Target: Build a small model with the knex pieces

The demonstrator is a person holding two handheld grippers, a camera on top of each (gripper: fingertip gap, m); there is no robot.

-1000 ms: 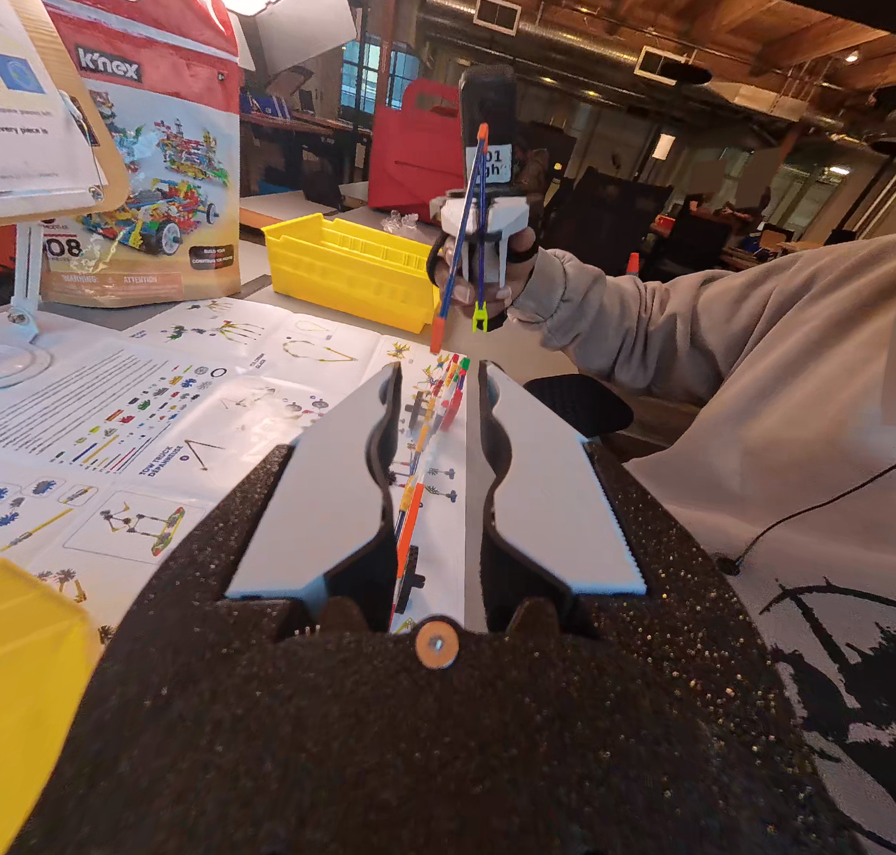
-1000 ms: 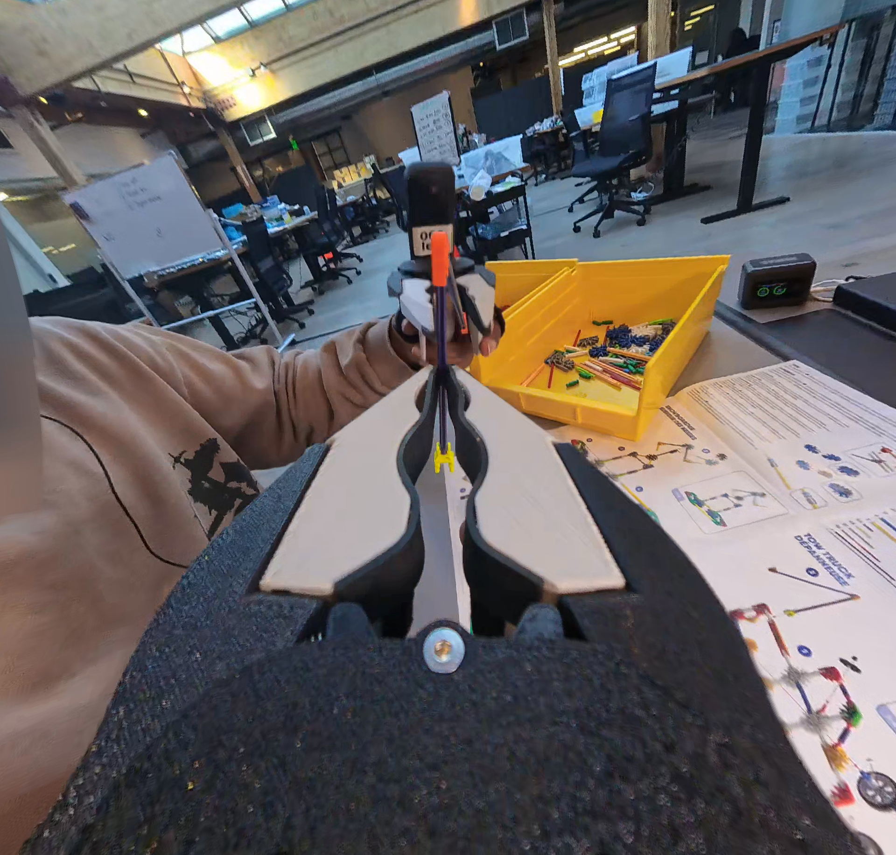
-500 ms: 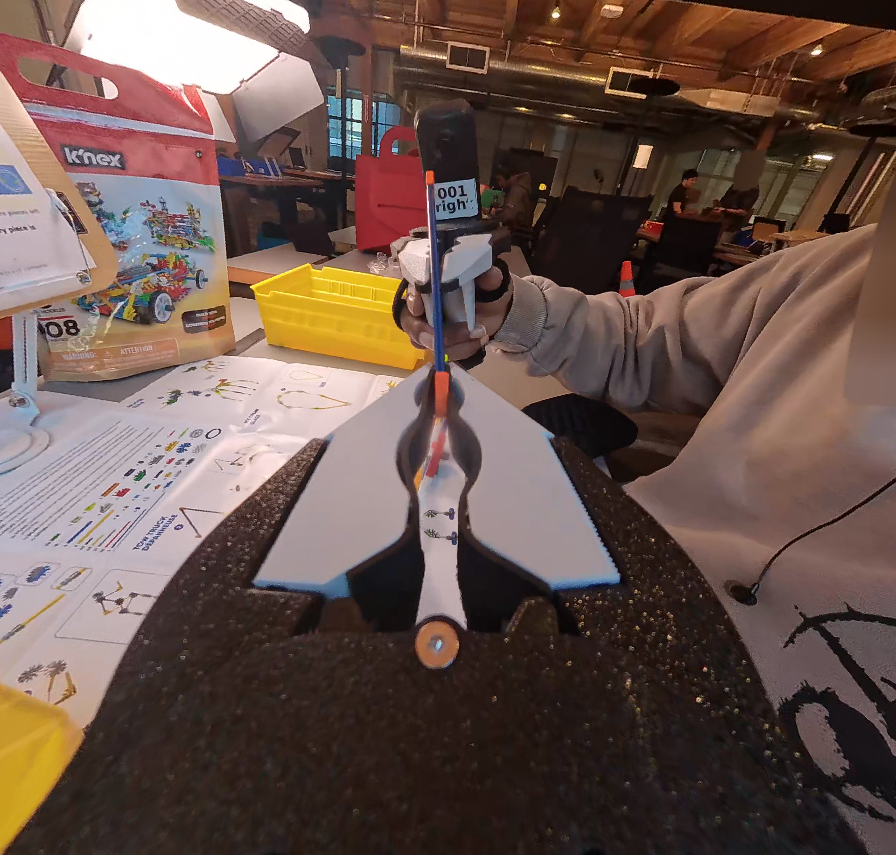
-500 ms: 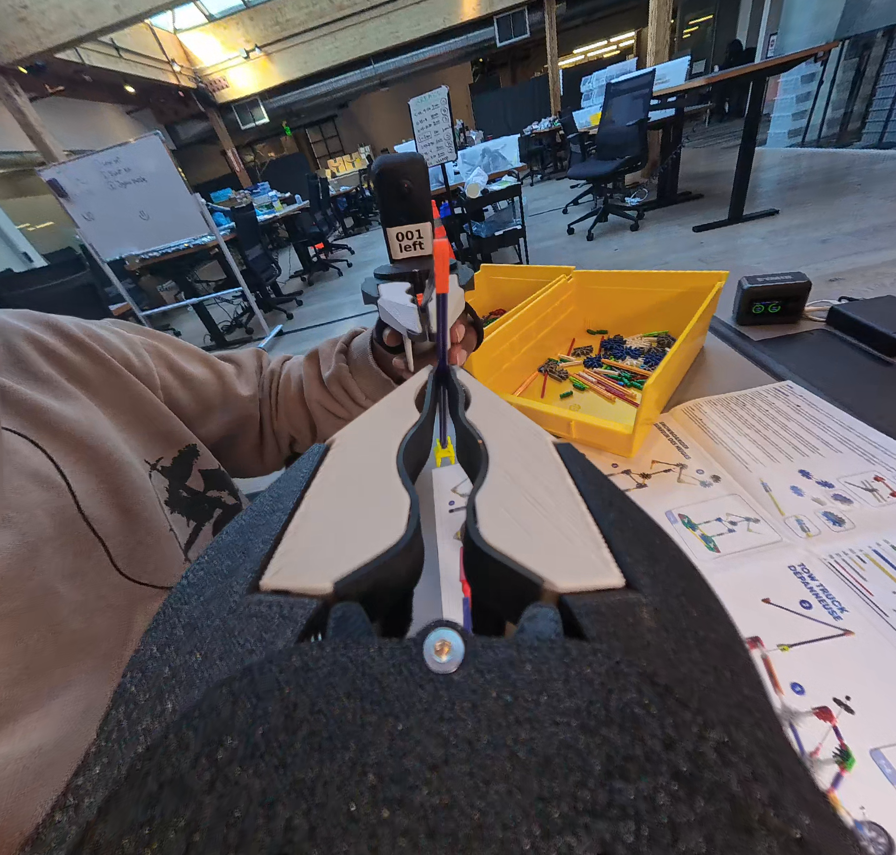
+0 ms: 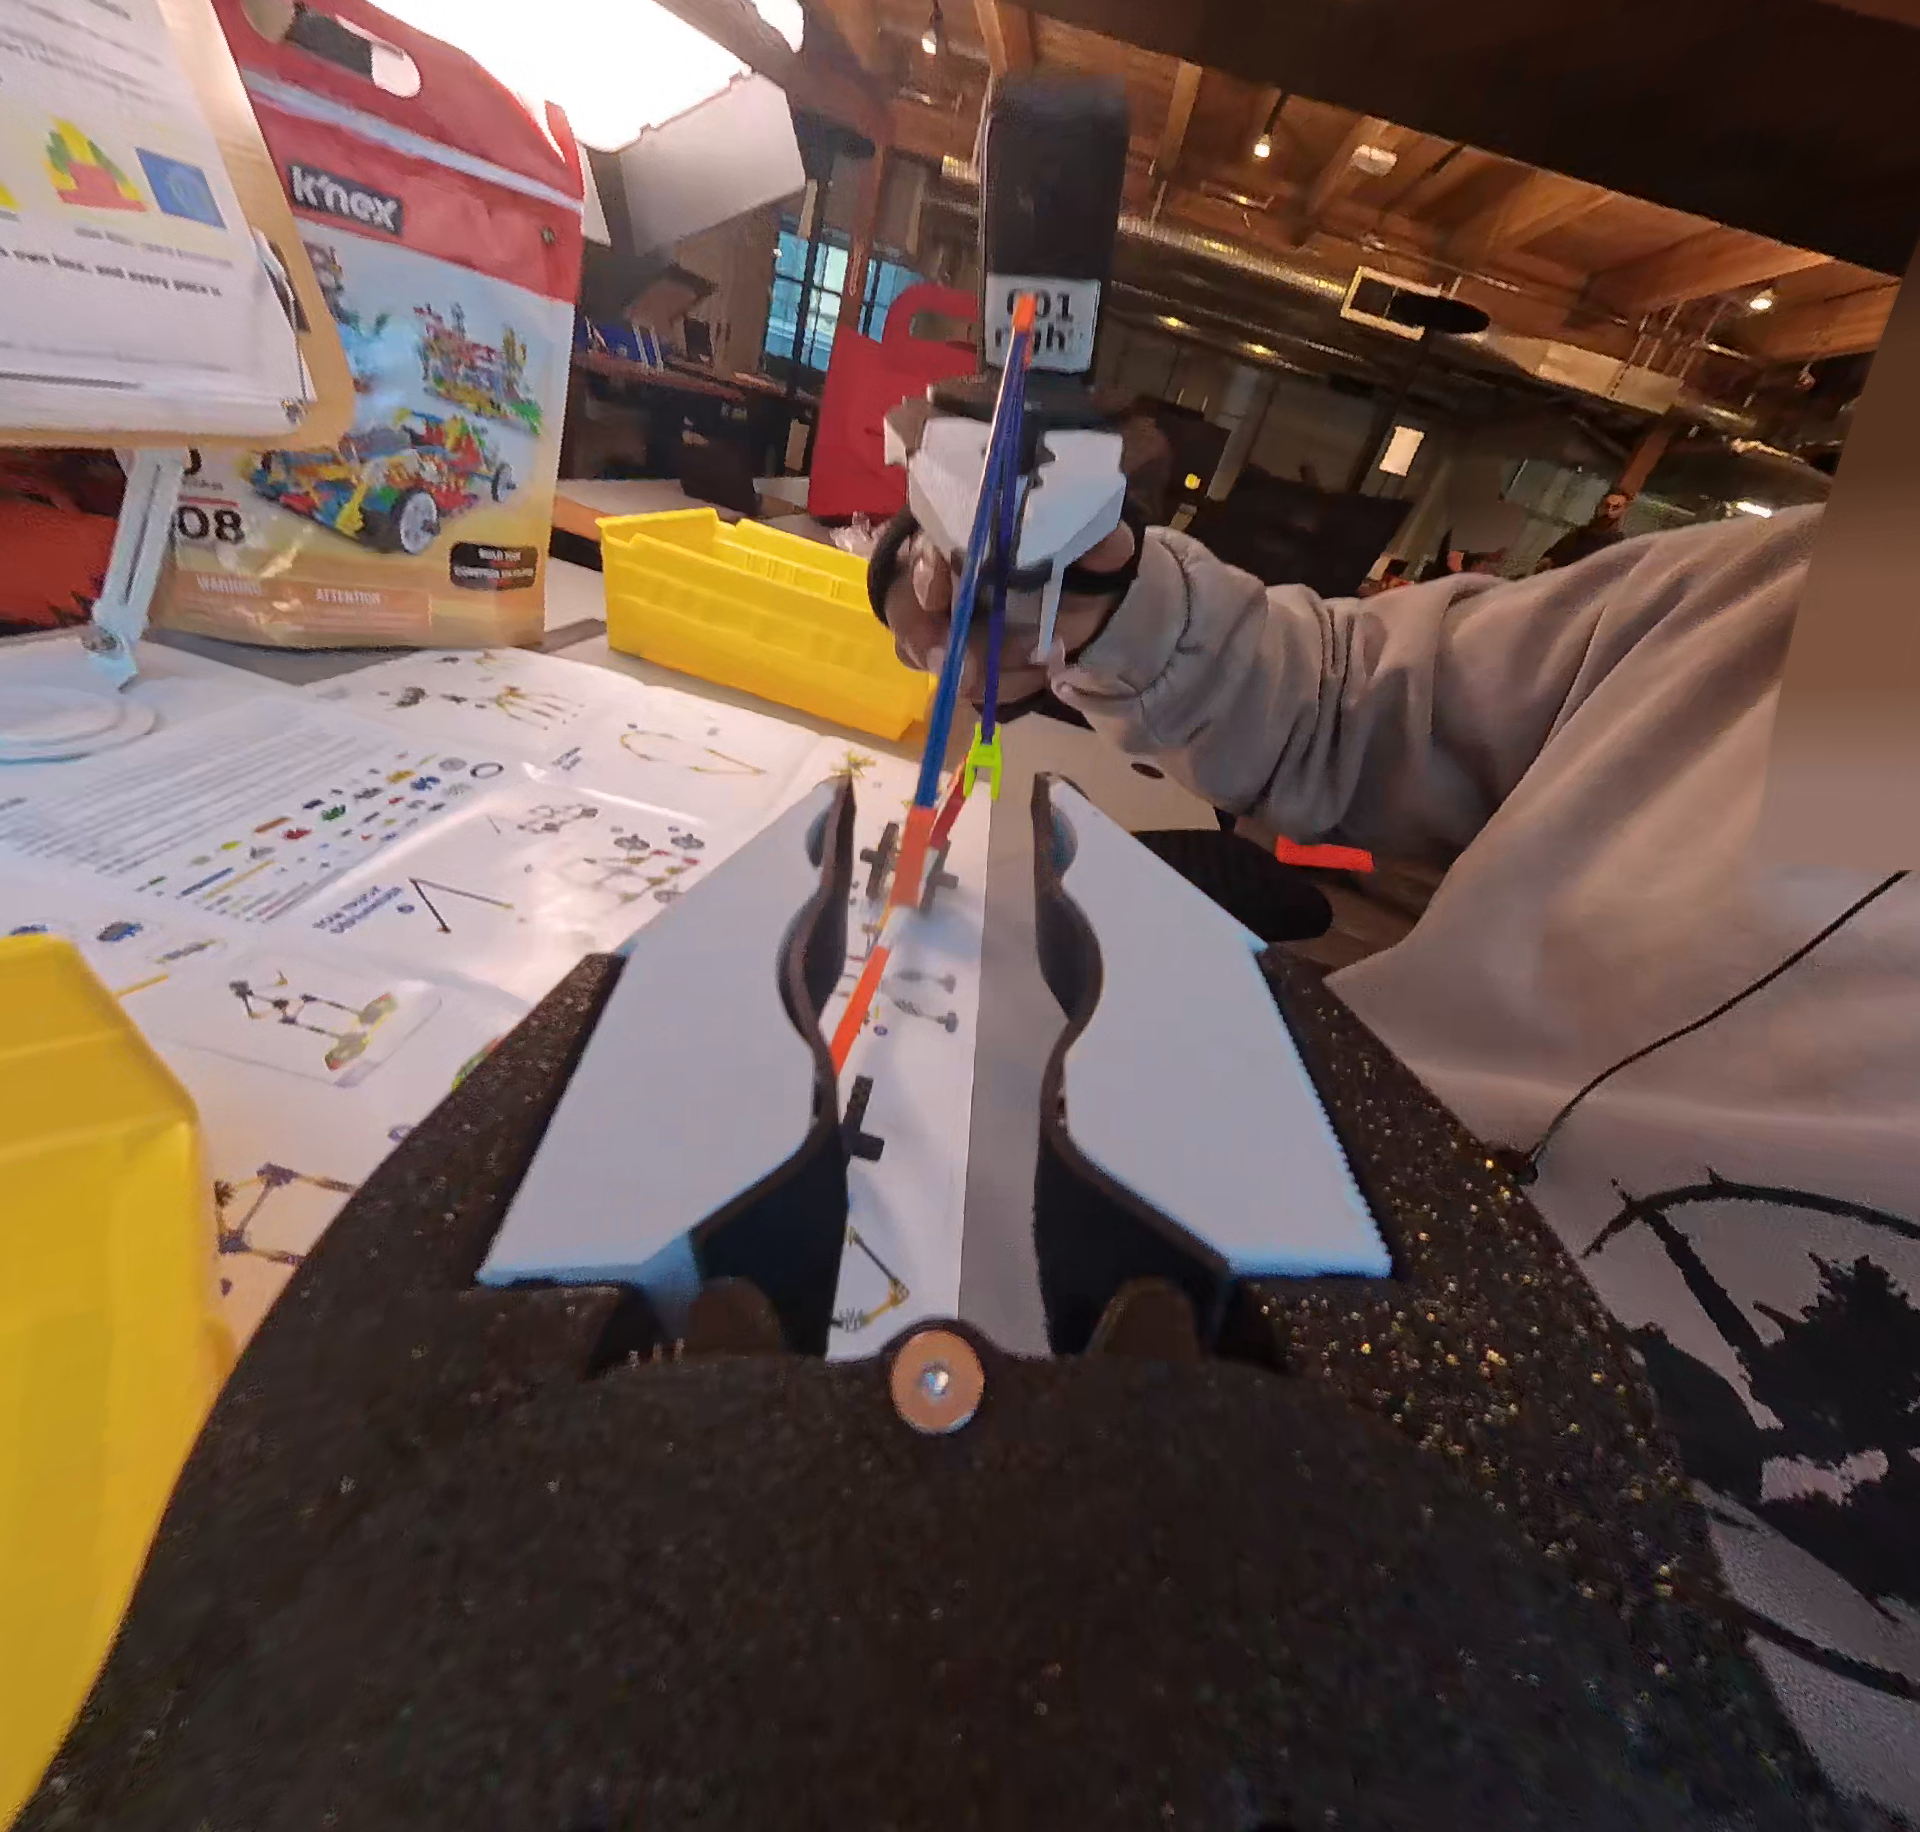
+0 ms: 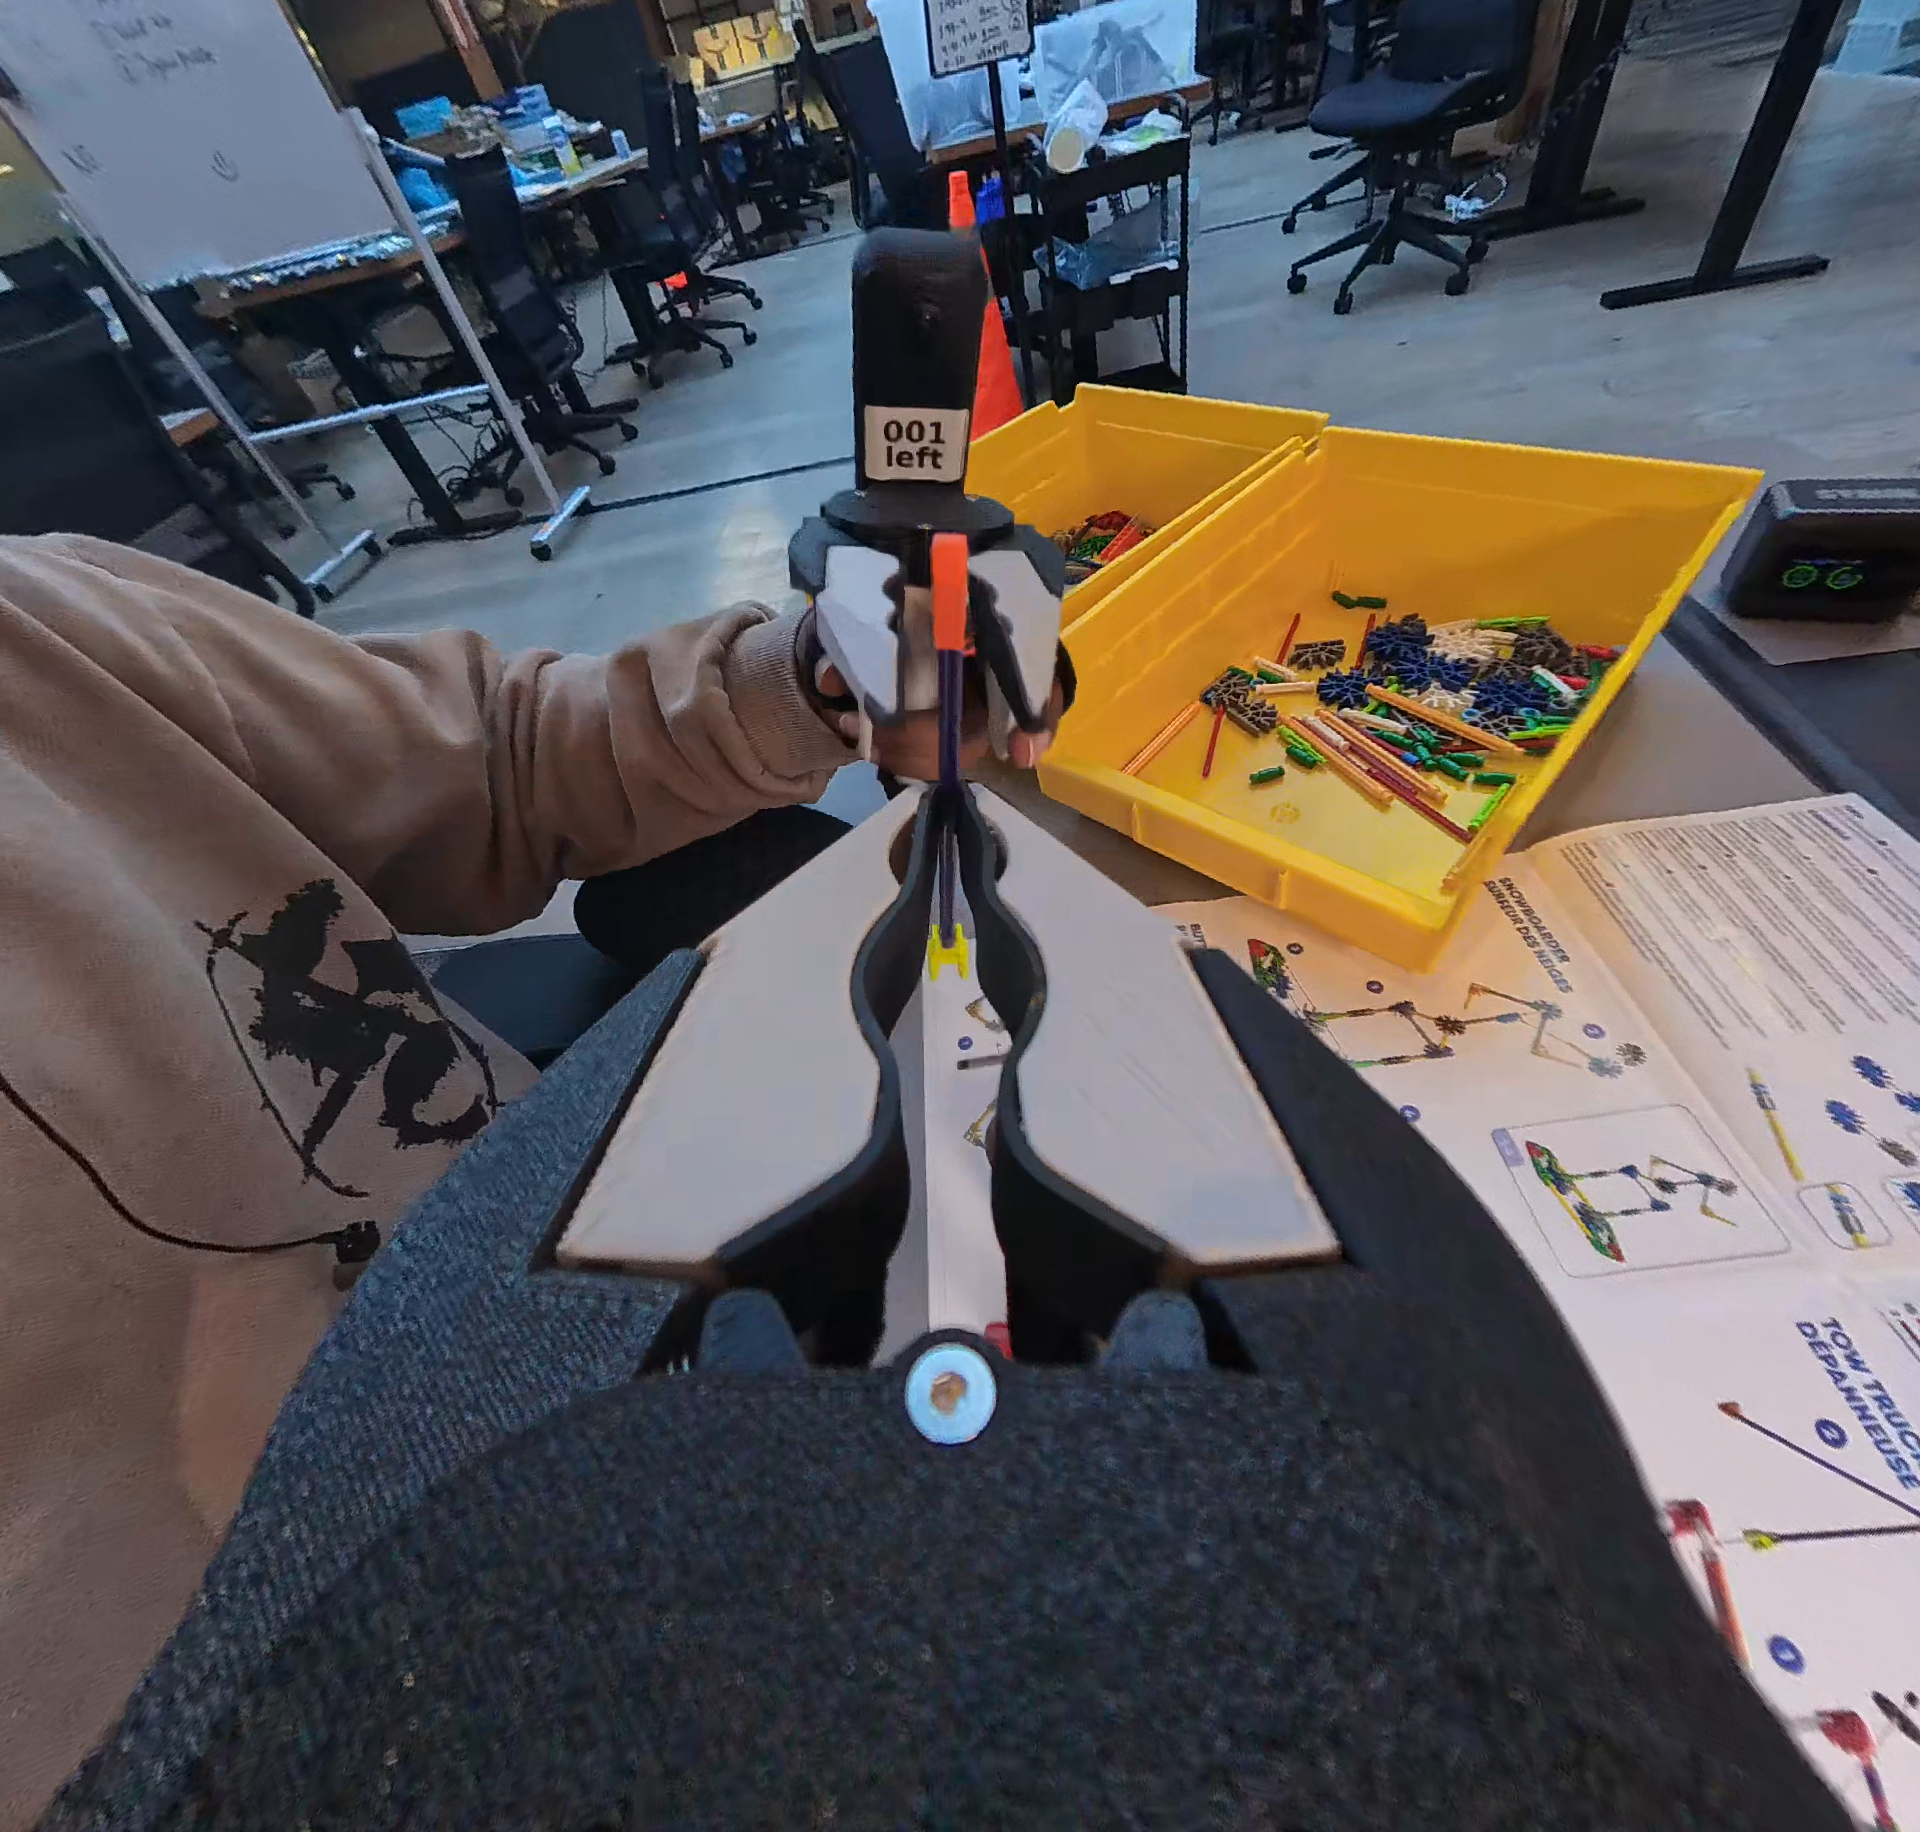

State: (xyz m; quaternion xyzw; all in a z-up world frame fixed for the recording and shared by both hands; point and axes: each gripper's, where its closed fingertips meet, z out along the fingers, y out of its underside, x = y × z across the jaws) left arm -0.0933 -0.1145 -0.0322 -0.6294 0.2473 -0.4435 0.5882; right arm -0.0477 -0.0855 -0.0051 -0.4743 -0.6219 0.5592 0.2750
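My right gripper [image 6: 943,806] is shut on a thin rod assembly: a dark blue rod [image 6: 948,712] with an orange end [image 6: 948,587] pointing away and a yellow clip [image 6: 948,954] between my fingers. My left gripper [image 5: 940,795] is open. The lower orange end [image 5: 914,852] of the blue rod [image 5: 975,556] hangs between its fingertips without being gripped, with a yellow-green clip [image 5: 982,766] beside it. Each gripper faces the other: the right gripper [image 5: 1013,515] shows in the left wrist view, the left gripper [image 6: 940,660] in the right wrist view.
A yellow bin [image 6: 1247,847] of loose rods and connectors stands on the table, a second bin [image 6: 1132,432] behind it. Another yellow bin [image 5: 758,619] and a toy kit box [image 5: 416,380] stand farther back. Instruction sheets [image 5: 312,847] cover the table. A person's sleeve [image 6: 468,743] is close by. Spacing between my two grippers at the tips: around 7 centimeters.
My left gripper was open a second ago, shut on the rod's orange end half a second ago, and stands open again now. My right gripper stayed shut on the rod.
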